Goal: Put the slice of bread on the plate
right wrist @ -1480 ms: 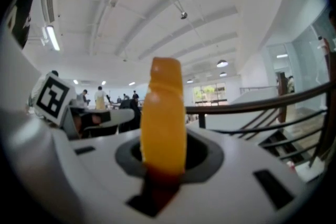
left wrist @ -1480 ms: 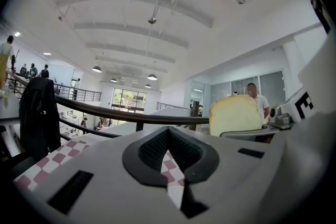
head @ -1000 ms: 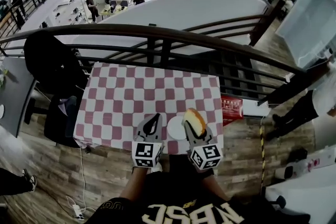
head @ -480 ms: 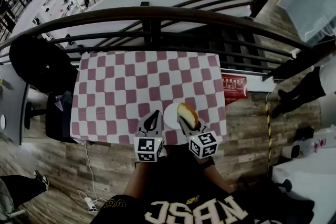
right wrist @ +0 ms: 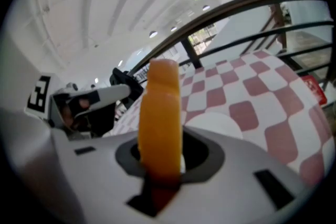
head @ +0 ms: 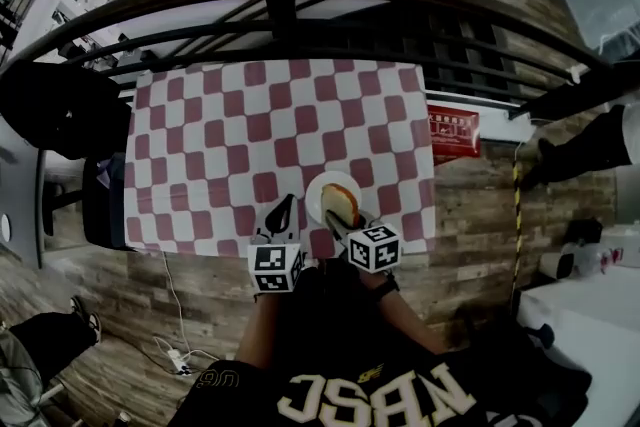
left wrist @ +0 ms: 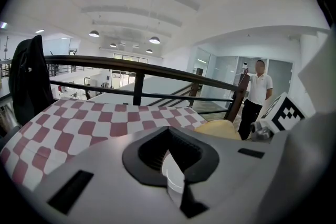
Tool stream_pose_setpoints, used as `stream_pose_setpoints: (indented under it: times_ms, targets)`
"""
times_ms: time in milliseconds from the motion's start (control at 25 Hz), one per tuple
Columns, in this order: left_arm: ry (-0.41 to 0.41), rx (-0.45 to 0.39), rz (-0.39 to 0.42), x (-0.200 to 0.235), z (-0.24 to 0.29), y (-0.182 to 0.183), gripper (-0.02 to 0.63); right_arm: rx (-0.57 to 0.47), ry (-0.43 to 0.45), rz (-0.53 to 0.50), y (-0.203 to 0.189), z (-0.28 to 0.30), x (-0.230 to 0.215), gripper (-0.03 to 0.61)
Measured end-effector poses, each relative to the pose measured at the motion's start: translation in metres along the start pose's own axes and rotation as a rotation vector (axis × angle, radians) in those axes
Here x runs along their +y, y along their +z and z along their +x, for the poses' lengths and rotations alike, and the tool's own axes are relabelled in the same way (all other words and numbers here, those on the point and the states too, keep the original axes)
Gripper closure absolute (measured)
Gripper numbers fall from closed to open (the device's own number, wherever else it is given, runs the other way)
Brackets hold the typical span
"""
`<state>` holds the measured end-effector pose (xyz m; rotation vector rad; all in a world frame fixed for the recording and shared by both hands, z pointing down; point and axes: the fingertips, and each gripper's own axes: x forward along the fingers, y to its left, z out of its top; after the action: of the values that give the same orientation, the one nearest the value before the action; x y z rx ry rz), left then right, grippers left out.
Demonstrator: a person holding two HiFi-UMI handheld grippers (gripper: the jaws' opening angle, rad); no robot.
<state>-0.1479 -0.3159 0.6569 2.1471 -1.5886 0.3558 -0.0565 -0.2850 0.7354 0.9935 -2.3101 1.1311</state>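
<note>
One golden bread slice point(right wrist: 160, 118) held upright, round white plate point(head: 317, 194) — checked cloth point(head: 230, 135)

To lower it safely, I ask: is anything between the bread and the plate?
Nothing visible. The right tongs hold the bread over the plate; the left tongs are beside it.

Black lettered shirt point(head: 400, 400); grey left tongs point(head: 283, 208) carry a black-and-white marker cube point(head: 275, 267).
</note>
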Motion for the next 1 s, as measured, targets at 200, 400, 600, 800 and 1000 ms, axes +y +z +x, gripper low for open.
stream_pose_setpoints:
  times_ms: [200,400,600,800,1000]
  targets:
    - [0.017,0.023,-0.008,0.002,0.004,-0.008,0.595,0.105,0.038,0.070,-0.017,0.034,-0.011,0.480]
    - [0.016,0.035,-0.002,-0.004,0.006,-0.010,0.595,0.218,0.060,0.175,-0.033,0.057,-0.015,0.480]
    - [0.011,0.040,0.012,-0.010,0.005,-0.011,0.595,0.276,0.016,0.216,-0.041,0.068,-0.029,0.474]
    - [0.018,0.048,0.013,-0.006,0.003,-0.014,0.595,0.314,-0.104,0.152,-0.042,0.071,-0.050,0.399]
    - [0.028,0.046,0.011,0.000,0.000,-0.014,0.595,0.322,-0.231,0.037,-0.037,0.066,-0.067,0.259]
